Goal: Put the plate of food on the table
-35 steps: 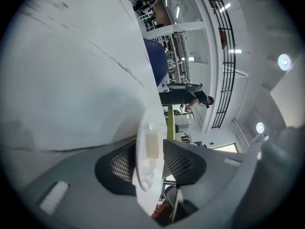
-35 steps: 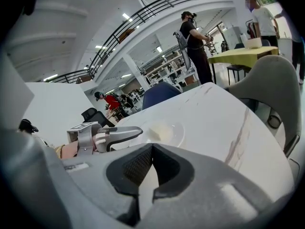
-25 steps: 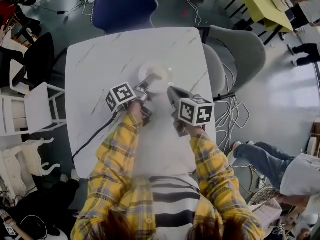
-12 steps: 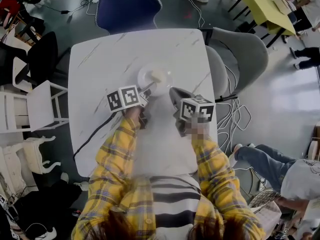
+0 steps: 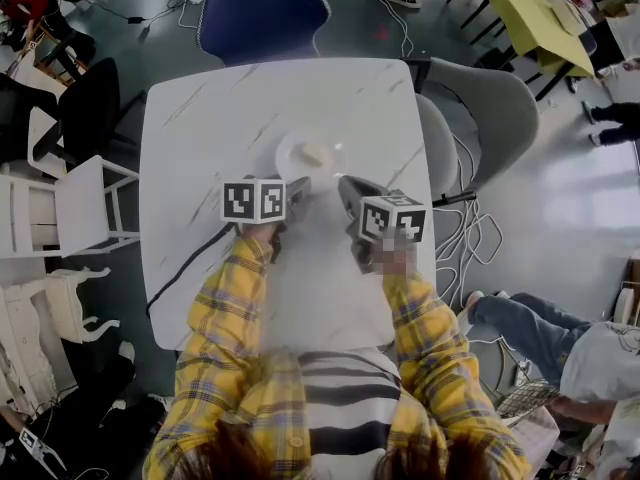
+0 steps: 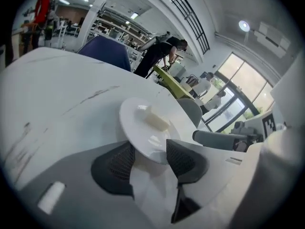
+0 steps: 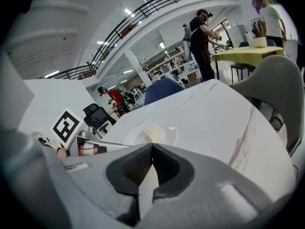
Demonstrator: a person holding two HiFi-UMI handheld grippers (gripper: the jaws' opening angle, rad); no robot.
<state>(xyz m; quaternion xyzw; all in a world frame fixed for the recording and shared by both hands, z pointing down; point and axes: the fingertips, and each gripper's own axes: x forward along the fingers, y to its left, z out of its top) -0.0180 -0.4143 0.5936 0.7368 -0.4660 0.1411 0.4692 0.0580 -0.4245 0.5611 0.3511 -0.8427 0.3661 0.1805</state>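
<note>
The plate [image 5: 311,155] sits flat on the white marble table [image 5: 200,138], near its middle, with a pale piece of food [image 5: 314,154] on it. The left gripper [image 5: 297,190] points at the plate's near rim. Its jaws stand apart and have just been closing, with the rim between their tips; whether the pads touch it is hard to tell. The right gripper [image 5: 345,183] lies just beside the plate's near right edge, jaws together on nothing. A blue chair [image 5: 262,13] stands at the far side of the table and a grey chair [image 5: 480,108] at the right. A black cable [image 5: 190,268] trails off the left edge.
</note>
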